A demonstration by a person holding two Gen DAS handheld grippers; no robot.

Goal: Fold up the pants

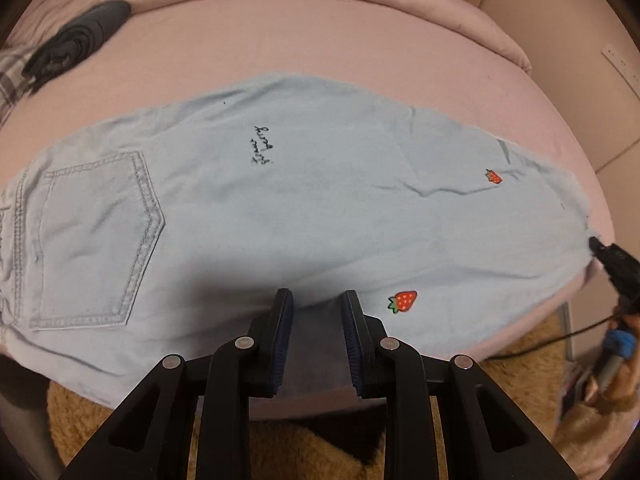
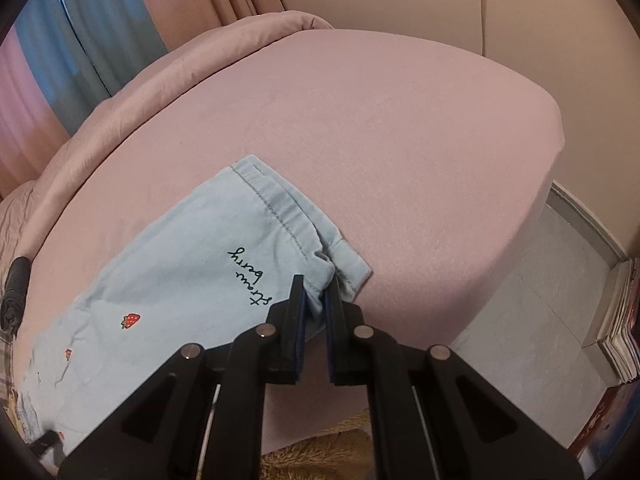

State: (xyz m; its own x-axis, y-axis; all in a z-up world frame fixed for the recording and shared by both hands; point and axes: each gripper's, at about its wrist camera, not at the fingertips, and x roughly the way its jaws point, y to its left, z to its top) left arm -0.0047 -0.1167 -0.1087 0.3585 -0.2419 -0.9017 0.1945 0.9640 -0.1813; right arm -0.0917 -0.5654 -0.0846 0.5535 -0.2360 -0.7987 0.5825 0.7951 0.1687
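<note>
Light blue pants (image 1: 304, 200) with strawberry patches and black script lie flat across the pink bed (image 1: 320, 40), back pocket at the left. My left gripper (image 1: 318, 300) sits at their near edge; its jaws stand a little apart with a raised fold of the cloth filling the gap. My right gripper (image 2: 316, 292) is shut on the leg hem (image 2: 316, 264), which puckers between its pads. In the left wrist view the right gripper (image 1: 600, 250) shows at the pants' far right end.
A dark rolled garment (image 1: 80, 36) and plaid cloth (image 1: 10, 76) lie at the bed's far left. A tan fluffy rug (image 1: 280, 440) covers the floor below the near edge. Grey floor (image 2: 540, 280) and stacked books (image 2: 624, 320) lie to the right of the bed.
</note>
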